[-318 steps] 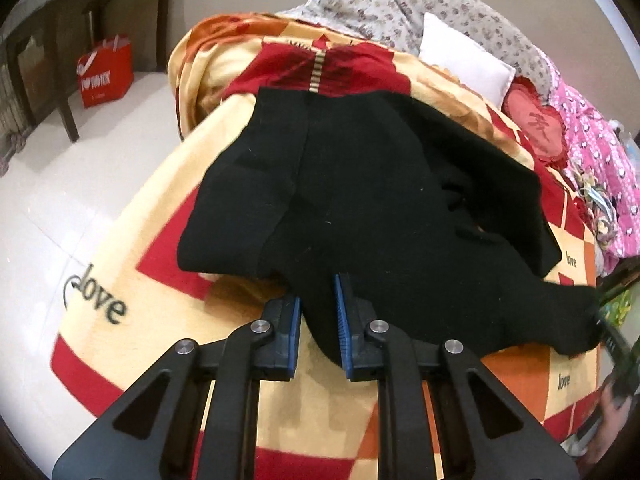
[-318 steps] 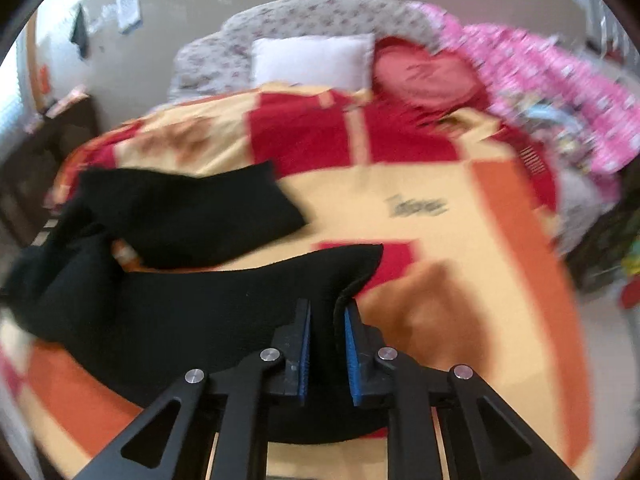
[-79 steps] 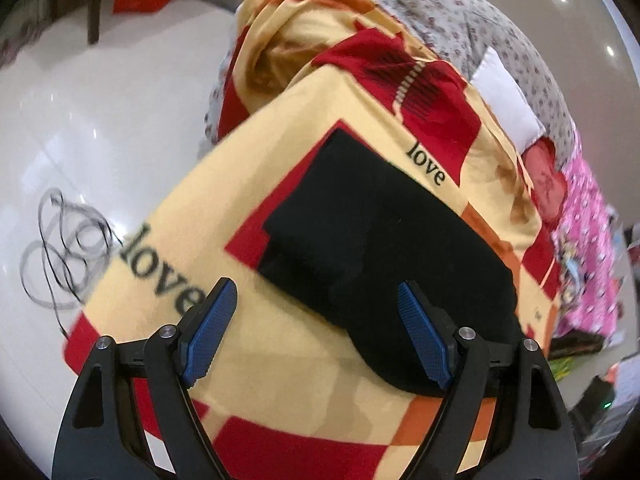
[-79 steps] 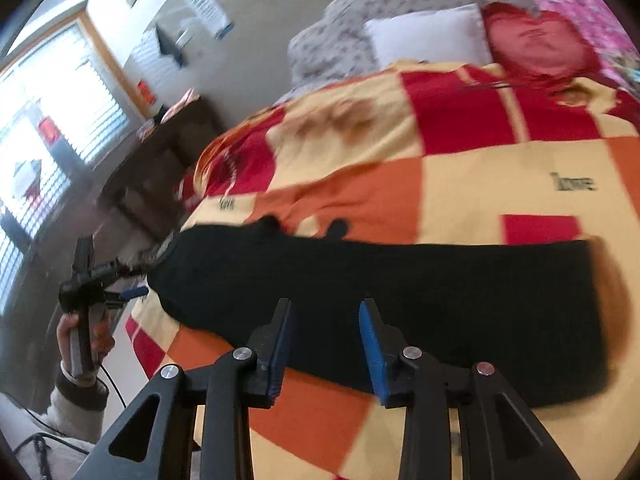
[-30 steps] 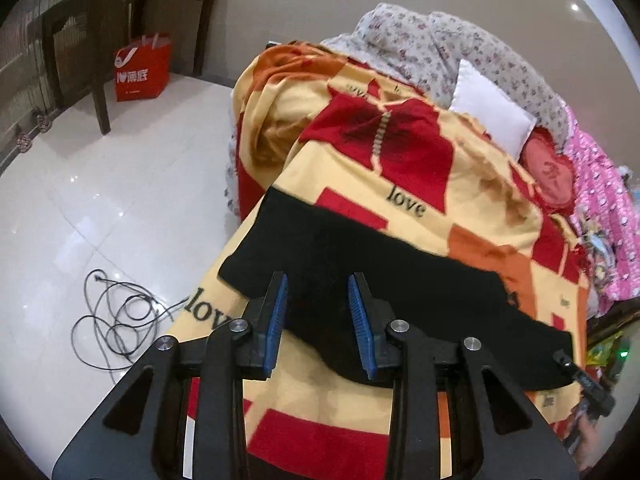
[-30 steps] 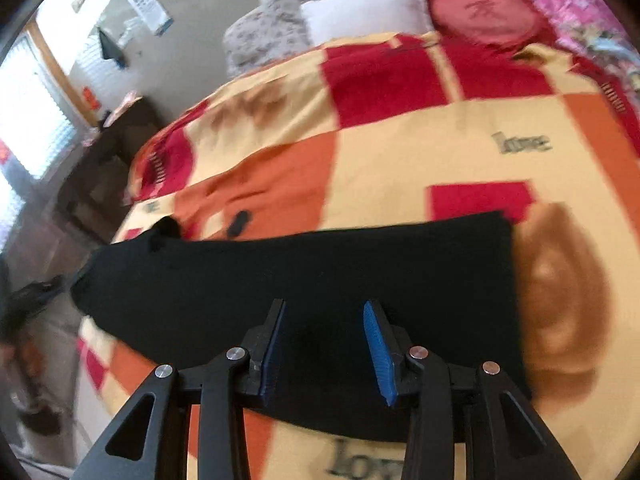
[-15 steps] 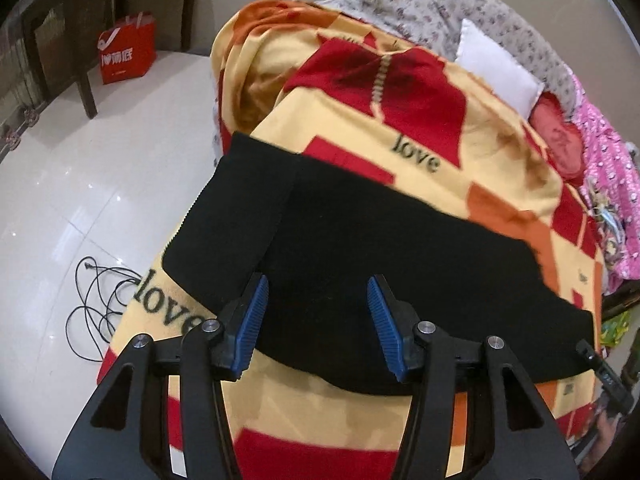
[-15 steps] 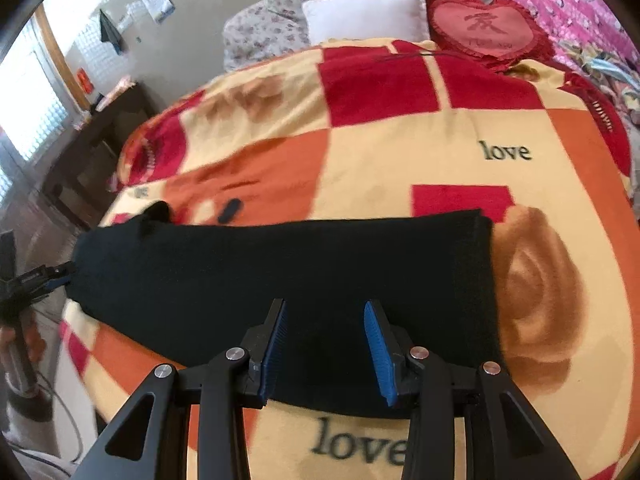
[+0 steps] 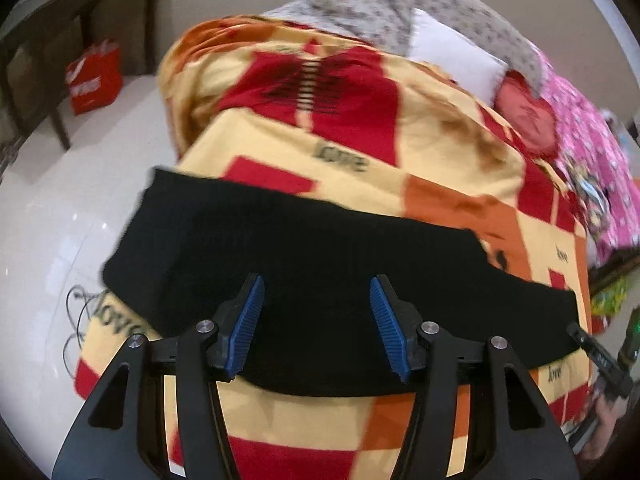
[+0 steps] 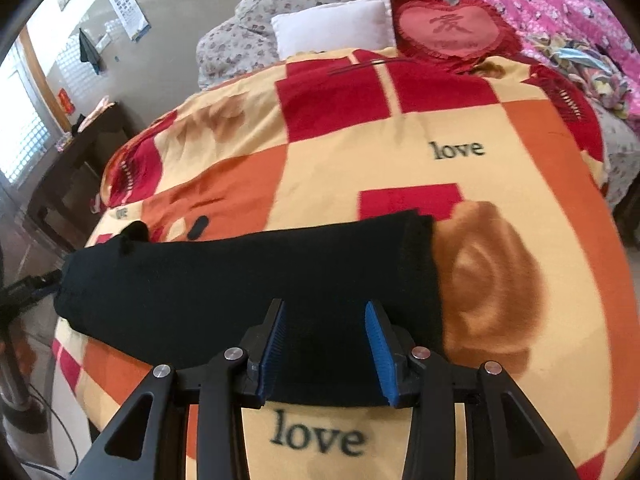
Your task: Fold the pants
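**Both grippers open over the folded pants**

Left gripper (image 9: 316, 320) sits with its blue pads spread wide, and its jaws have just been opening; I see only black cloth behind the gap, nothing pinched between the pads. It hangs over the near edge of the black pants (image 9: 320, 264), which lie as one long folded strip across the foot of the bed, on the checked blanket (image 9: 448, 176) printed with "love". From this view the strip's left end reaches the blanket's edge above the white floor (image 9: 48, 208), where a loose cable (image 9: 76, 320) lies (the view is a little blurred).

My right gripper (image 10: 326, 344) stands moderately open, its pads apart above the near edge of the pants (image 10: 240, 280), not pressing on the cloth. Just to its right the strip ends in a ribbed hem beside a brown rose pattern on the blanket (image 10: 360, 160). At the head of the bed I see a white pillow (image 10: 336, 24), a red heart cushion (image 10: 452, 28) and a pink quilt (image 10: 560, 8). A red bag (image 9: 94, 80) stands on the floor by a dark table (image 9: 80, 4).
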The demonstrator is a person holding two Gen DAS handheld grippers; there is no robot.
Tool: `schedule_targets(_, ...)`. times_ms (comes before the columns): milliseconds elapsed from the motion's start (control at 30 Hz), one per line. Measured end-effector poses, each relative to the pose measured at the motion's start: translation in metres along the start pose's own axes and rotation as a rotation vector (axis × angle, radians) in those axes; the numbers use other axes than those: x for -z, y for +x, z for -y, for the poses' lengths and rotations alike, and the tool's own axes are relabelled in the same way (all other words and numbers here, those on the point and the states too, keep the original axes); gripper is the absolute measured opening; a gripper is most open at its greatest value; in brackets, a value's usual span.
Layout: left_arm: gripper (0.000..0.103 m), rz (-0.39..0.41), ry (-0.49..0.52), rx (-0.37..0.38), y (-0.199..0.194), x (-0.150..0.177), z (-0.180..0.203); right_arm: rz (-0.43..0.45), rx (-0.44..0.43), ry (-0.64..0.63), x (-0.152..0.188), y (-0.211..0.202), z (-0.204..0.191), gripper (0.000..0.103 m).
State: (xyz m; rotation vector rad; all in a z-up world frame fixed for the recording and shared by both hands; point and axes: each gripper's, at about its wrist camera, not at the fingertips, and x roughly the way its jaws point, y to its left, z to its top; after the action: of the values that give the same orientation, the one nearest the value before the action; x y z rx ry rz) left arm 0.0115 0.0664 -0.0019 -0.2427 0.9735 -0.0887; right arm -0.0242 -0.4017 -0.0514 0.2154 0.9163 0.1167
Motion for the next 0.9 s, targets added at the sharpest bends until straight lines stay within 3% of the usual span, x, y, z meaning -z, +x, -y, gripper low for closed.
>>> schedule_targets(533, 0.058, -0.172, 0.338, 0.198, 0.052, 0.019, 0.167, 0.002, -0.005, 0.019, 0.011, -0.001, 0.012, 0.041)
schedule_targets(600, 0.062, -0.197, 0.378, 0.232, 0.059, 0.02, 0.189, 0.008, -0.009, 0.022, 0.012, -0.005, 0.014, 0.041)
schedule_targets(633, 0.066, -0.205, 0.39, 0.246, 0.062, 0.02, 0.197, 0.012, -0.016, 0.028, 0.013, -0.008, 0.016, 0.042)
schedule_targets(800, 0.067, -0.262, 0.477, 0.297, 0.085, 0.018, 0.251, 0.04, -0.06, 0.084, 0.024, -0.024, 0.034, 0.046)
schedule_targets(900, 0.067, -0.293, 0.514, 0.331, 0.098, 0.019, 0.28, 0.042, -0.039, 0.105, 0.032, -0.028, 0.045, 0.054)
